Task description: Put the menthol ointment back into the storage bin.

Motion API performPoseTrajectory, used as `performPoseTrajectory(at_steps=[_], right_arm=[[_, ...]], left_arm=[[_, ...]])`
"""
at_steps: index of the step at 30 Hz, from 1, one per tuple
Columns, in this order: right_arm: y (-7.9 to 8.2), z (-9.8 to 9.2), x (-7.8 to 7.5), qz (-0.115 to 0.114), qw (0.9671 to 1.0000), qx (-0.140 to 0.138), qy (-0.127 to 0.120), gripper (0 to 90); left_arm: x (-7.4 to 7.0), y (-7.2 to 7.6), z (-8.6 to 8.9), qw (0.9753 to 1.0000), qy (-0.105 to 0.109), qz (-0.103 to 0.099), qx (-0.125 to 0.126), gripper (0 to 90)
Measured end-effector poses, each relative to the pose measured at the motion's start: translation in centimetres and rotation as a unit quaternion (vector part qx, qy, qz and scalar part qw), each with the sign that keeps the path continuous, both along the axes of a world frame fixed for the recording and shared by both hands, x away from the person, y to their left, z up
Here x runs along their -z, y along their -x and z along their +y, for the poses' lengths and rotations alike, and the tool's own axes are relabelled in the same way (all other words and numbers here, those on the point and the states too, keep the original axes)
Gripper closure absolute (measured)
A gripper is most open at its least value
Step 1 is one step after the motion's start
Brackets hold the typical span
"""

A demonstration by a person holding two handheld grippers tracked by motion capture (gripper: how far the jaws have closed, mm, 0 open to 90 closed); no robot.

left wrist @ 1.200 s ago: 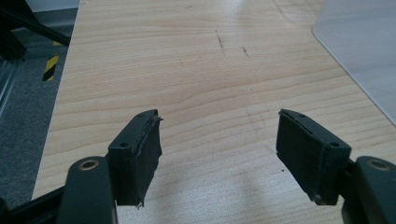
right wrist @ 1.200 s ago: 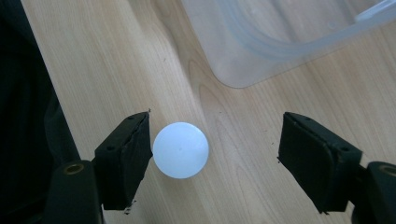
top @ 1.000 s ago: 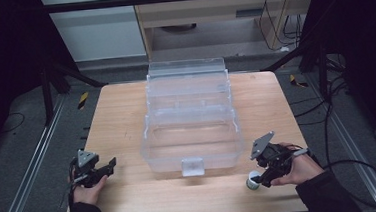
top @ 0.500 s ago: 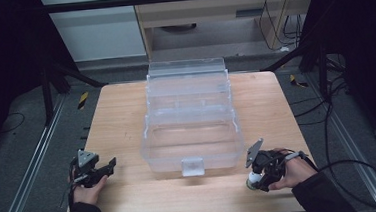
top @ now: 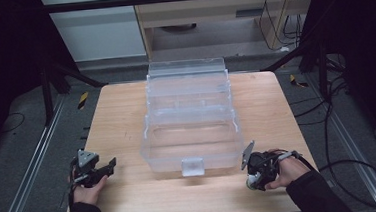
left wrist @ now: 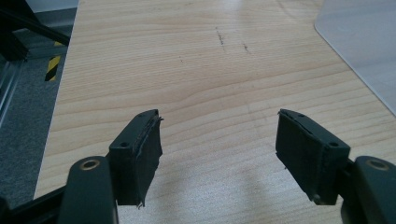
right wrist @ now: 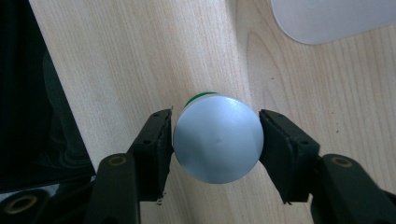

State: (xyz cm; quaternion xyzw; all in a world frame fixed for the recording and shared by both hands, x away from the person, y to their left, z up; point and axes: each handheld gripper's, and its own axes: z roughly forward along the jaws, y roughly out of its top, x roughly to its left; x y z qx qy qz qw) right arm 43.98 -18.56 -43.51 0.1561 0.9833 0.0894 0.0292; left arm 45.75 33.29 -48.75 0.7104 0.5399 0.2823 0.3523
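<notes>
A small round container with a pale silver lid and a green body stands on the wooden table near the front right edge. My right gripper points down over it, its two black pads pressed against opposite sides of the lid. In the high view the right gripper is held by a hand just right of the clear box. My left gripper rests at the front left, open, with bare wood between its pads.
A large clear plastic tiered box stands open in the middle of the table, its latch facing the person. Its corner shows in the left gripper view and the right gripper view. The table's front edge is close to both hands.
My right gripper has come down and slightly left onto the small container, and its jaws now sit against the lid. The left gripper has not moved.
</notes>
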Motion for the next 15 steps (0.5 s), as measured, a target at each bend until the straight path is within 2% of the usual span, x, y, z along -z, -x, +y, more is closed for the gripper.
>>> performPoseTrajectory(at_steps=[12,15], right_arm=[[-0.05,0.04,-0.05,0.011,0.9999,0.006,0.011,50.1],[-0.03,-0.09,-0.38,0.012,0.9998,0.013,0.006,50.1]], left_arm=[[0.04,-0.02,-0.07,1.0000,-0.003,0.002,0.001,30.7],[0.04,-0.02,-0.07,1.0000,-0.003,0.002,0.001,30.7]])
